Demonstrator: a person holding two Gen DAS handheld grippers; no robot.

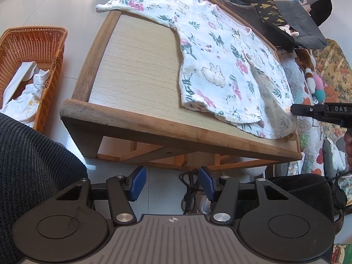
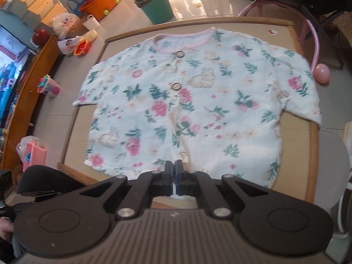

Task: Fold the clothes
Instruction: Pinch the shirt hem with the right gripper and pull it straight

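We work over a low wooden table (image 2: 296,154) with a raised rim, and the floral shirt (image 2: 187,101) lies spread flat on it, front up, buttons closed, pink collar at the far edge and both short sleeves out to the sides. One sleeve hangs a little past the table's rim in the left wrist view. Beside the table on the floor stands a wicker basket (image 1: 55,50) with white garments in it, which we judge to be either the waiting pile or the place for finished pieces; we cannot tell which.

We judge that folding has barely begun: the shirt is laid out and no fold shows yet. Our right gripper (image 2: 175,171) sits at the near hem, close to the button line, its fingers pressed together; whether a bit of hem is caught between the pads we cannot tell. Our left gripper (image 1: 172,186) hangs off the table's near edge, above the floor, fingers spread and holding nothing.

The next move, as we see it, calls for bringing the left gripper onto the cloth to take a second hold, so that a side or the hem can be carried over evenly.
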